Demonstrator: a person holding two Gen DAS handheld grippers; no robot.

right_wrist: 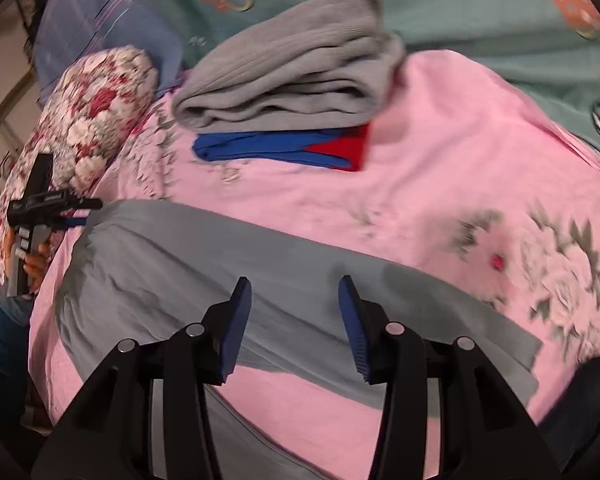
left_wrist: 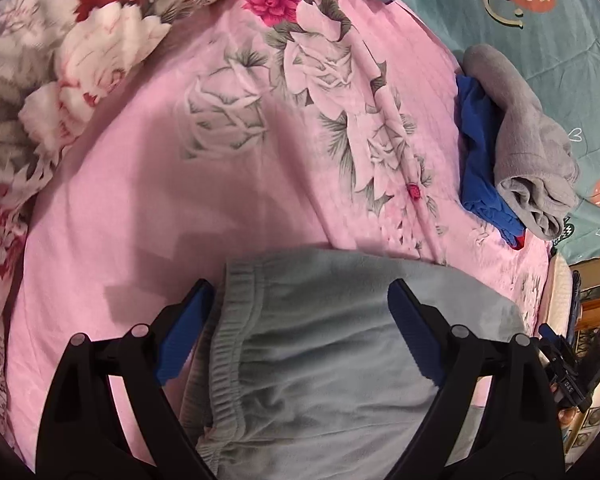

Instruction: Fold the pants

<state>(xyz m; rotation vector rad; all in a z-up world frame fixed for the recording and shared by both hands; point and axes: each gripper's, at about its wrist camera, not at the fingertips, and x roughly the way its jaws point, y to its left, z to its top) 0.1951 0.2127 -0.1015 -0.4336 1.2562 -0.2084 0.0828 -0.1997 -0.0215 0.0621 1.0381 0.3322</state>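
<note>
Light grey-green pants (left_wrist: 320, 344) lie on a pink floral bedspread (left_wrist: 148, 184). In the left wrist view their elastic waistband (left_wrist: 230, 340) lies between my fingers. My left gripper (left_wrist: 300, 300) is open wide, just above the waist end. In the right wrist view the pants' legs (right_wrist: 204, 256) stretch across the bedspread (right_wrist: 440, 184). My right gripper (right_wrist: 294, 300) is open and empty above one leg. The left gripper also shows in the right wrist view (right_wrist: 48, 204), at the far left by the waist.
A folded grey garment (right_wrist: 292, 68) lies on a folded blue and red one (right_wrist: 284, 146) at the far side of the bedspread. They also show in the left wrist view (left_wrist: 532, 144). A floral quilt (left_wrist: 40, 80) is bunched at the left. A teal sheet (right_wrist: 460, 4) lies beyond.
</note>
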